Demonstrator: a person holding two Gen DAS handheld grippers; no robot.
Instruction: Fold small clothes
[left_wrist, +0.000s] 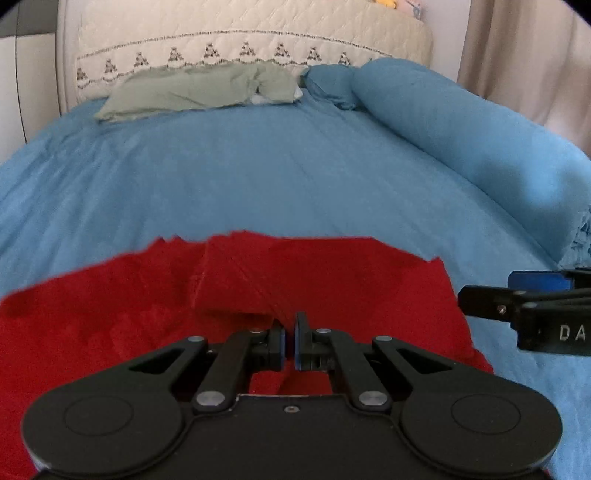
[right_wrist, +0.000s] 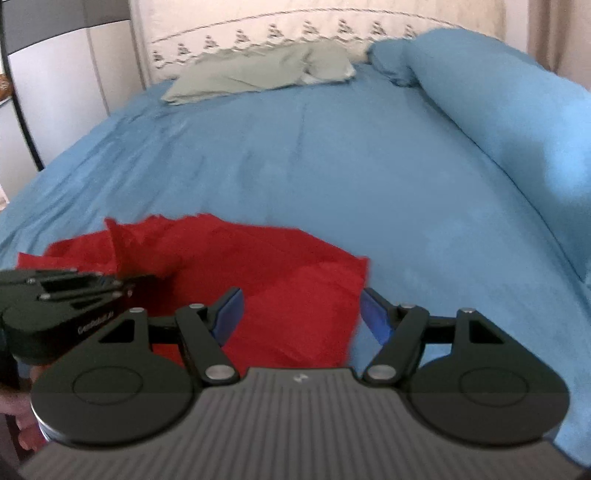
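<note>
Right now my left gripper has its blue-padded fingers pinched nearly together over the near part of the red garment, and a raised fold of the cloth sits just in front of the tips; I cannot tell for sure whether any fabric is caught between them (the gap is only a thin slit and the cloth behind is the same red). From the right wrist camera the same garment lies spread on the blue bedsheet, rumpled at its far left edge, with its right edge running down between my right gripper's fingers. My right gripper stands wide, nothing held, its left blue pad over the red cloth and its right one over bare sheet just beside the garment's edge. I can see the left gripper side-on at the left of that view, low over the cloth. Farther up the bed, a grey-green pillow lies against the quilted cream headboard, and a rolled blue duvet runs along the right side.
</note>
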